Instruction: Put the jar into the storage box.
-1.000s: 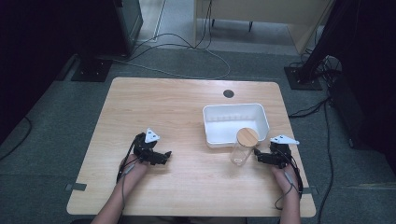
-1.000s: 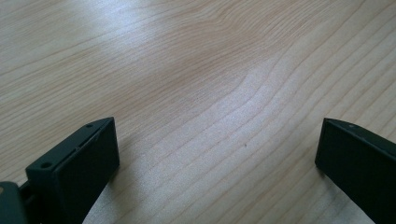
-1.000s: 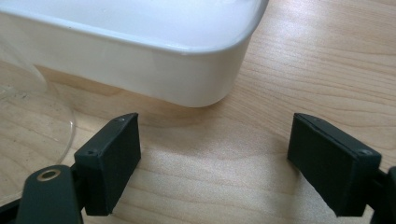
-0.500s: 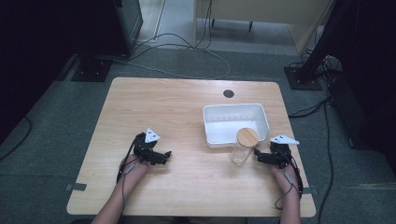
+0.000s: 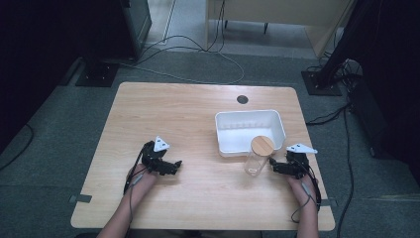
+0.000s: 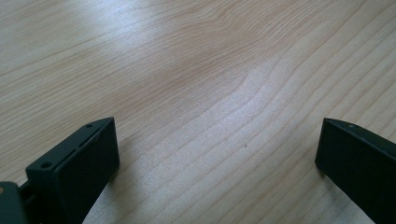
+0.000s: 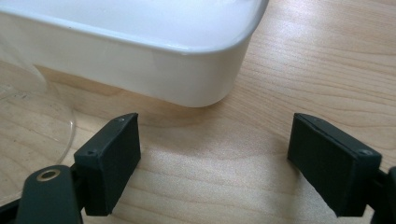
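Nearest the person, both grippers rest low on the wooden table (image 5: 198, 114), jaws spread wide with nothing between them. The left gripper (image 5: 171, 167) sits well apart at about eight o'clock. The right gripper (image 5: 274, 167) lies at four o'clock, just beside the clear glass jar (image 5: 258, 157), which stands upright with its round wooden lid (image 5: 262, 145) on. Just beyond the jar, at two o'clock, sits the empty white plastic tub (image 5: 248, 130). By my judgement the jar is untouched, so nearly all the work remains.
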Demonstrator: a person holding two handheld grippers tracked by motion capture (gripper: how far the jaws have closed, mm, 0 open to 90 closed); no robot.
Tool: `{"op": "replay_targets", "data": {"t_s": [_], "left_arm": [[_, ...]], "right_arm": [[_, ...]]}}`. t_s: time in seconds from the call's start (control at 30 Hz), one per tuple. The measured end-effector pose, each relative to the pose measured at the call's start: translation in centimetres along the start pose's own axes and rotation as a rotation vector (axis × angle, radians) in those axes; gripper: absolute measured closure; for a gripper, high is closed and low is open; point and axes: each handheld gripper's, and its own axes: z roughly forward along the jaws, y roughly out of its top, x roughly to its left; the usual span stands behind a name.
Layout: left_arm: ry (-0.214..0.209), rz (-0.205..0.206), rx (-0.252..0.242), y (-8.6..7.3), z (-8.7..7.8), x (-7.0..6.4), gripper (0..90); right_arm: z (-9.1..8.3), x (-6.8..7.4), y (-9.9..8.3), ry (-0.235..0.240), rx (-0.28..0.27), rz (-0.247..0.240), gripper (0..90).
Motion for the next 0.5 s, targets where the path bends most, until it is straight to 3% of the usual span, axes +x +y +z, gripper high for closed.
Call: {"op": "replay_targets", "data": {"t_s": [0.5], "left_arm": [[0.000, 0.000, 0.000, 0.00, 0.00, 0.00, 0.0]], "right_arm": [[-0.07, 0.10, 0.01, 0.003, -0.003, -0.009, 16.9]]}}
